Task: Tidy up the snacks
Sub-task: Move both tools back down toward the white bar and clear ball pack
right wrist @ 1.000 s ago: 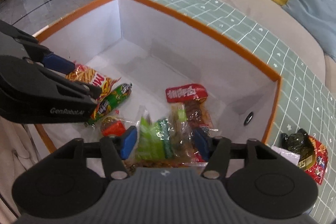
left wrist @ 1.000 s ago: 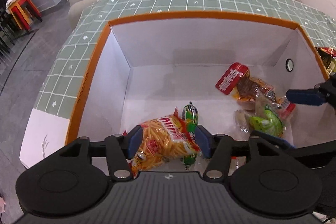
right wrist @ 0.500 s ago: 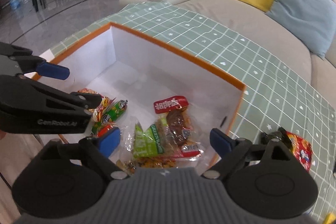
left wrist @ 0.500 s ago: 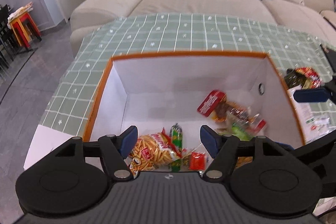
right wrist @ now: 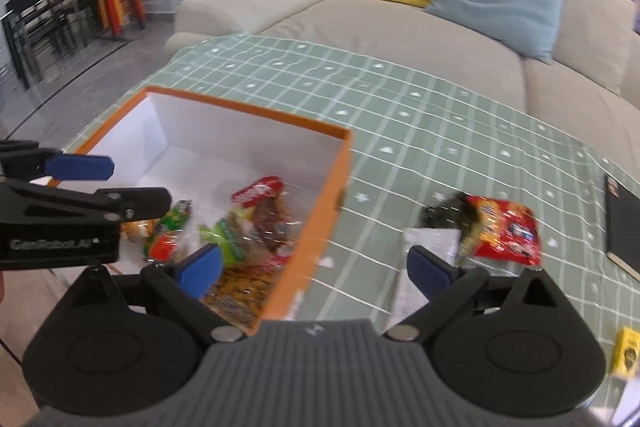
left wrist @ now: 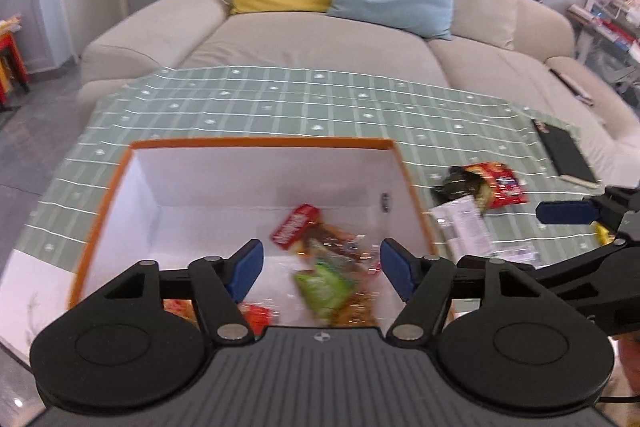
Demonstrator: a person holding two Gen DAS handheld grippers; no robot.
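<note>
Mostly crinkly foil snack packets (left wrist: 324, 263), square orange-rimmed white box (left wrist: 260, 143)

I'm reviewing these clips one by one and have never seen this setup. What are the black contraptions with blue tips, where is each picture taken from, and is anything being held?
No robot here: a person holds a two-finger tool in each hand, each carrying a fisheye camera that looks along its blue-padded fingers. One picture looks out from the left tool, the other from the right tool; each also glimpses the other at its edge. Below is a white box with an orange rim on a green checked tablecloth, a beige sofa behind. Snack packets lie in the box, a green packet and a red packet among them. Outside it lie a red snack bag, a white packet and a black notebook. Neither tool holds anything: the left jaws are closing, the right opening.
</note>
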